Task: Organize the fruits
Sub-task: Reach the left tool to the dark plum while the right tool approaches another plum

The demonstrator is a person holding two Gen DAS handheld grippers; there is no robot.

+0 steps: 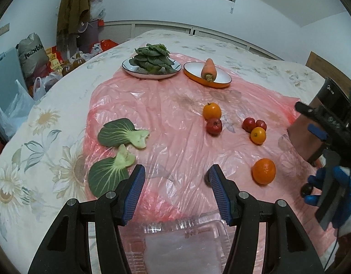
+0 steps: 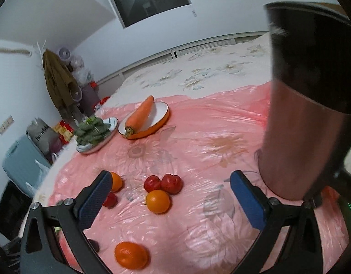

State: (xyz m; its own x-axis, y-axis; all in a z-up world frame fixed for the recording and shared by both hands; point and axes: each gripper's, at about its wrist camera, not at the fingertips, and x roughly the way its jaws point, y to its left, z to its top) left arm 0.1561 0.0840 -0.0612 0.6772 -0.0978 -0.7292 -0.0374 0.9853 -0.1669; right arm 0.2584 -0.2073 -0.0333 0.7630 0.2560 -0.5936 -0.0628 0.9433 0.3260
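A bed (image 1: 61,118) with a flowered cover carries a pink plastic sheet (image 1: 166,114), and the fruit lies loose on it. One orange (image 1: 212,111) touches a small red fruit (image 1: 214,126); to the right, two red fruits (image 1: 254,124) sit against a second orange (image 1: 258,135), and a larger orange (image 1: 263,171) lies alone nearer the camera. The left gripper (image 1: 176,178) hangs with its fingers apart and nothing between them, above a clear plastic container (image 1: 182,239). The right gripper (image 2: 170,196), held in a blue-gloved hand (image 1: 330,189), also has its fingers spread wide and empty, over the cluster of fruit. At the far end, a white plate of leafy greens (image 1: 152,68) stands beside an orange dish (image 1: 207,77) holding a carrot (image 1: 208,69). Two bok choy leaves (image 1: 120,134) lie at the left, and a dark cylindrical appliance (image 2: 312,91) stands at the right.
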